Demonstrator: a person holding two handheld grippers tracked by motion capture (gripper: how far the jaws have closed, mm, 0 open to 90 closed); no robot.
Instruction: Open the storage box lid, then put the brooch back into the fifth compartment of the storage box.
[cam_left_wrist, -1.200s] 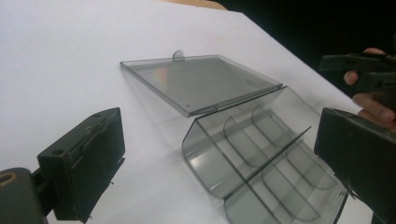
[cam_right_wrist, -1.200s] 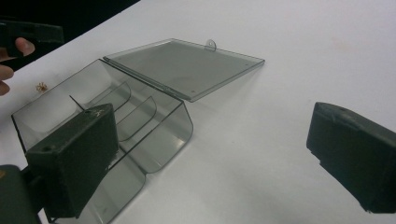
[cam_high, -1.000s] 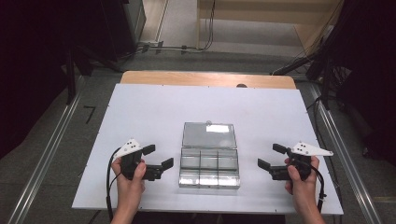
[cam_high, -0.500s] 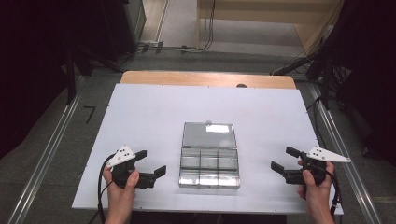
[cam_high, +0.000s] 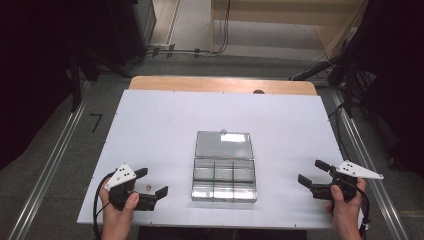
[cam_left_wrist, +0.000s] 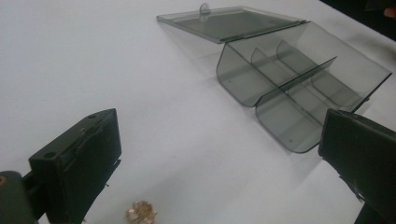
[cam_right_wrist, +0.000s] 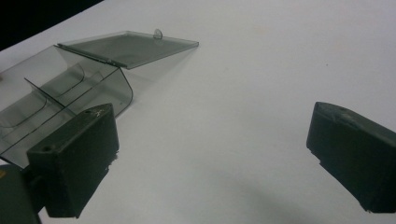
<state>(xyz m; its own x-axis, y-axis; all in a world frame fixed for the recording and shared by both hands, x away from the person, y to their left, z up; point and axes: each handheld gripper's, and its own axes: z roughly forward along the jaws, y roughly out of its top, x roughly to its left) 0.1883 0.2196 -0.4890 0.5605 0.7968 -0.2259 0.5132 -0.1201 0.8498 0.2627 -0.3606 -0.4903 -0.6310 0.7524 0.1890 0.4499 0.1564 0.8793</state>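
Box (cam_high: 224, 169), clear plastic with its lid laid open flat, sat mid-table (cam_high: 165, 130) between the two hands. Left gripper (cam_high: 151, 187) and right gripper (cam_high: 312, 175) both gaped, grasping nothing. Small gold trinket (cam_high: 148, 186) lay between the left jaws.

A white table top (cam_high: 165, 130) was seen from above, laid over a wooden board whose pale edge (cam_high: 222, 84) showed along the far side. Grey floor (cam_high: 55, 165) was noted to either side of the table, with metal rails (cam_high: 42, 172) running along it on the left and right. Beyond the table, cables (cam_high: 190, 50) were seen lying across a lighter strip of floor. Dark equipment and stands (cam_high: 380, 75) were observed at both far corners, largely in shadow.
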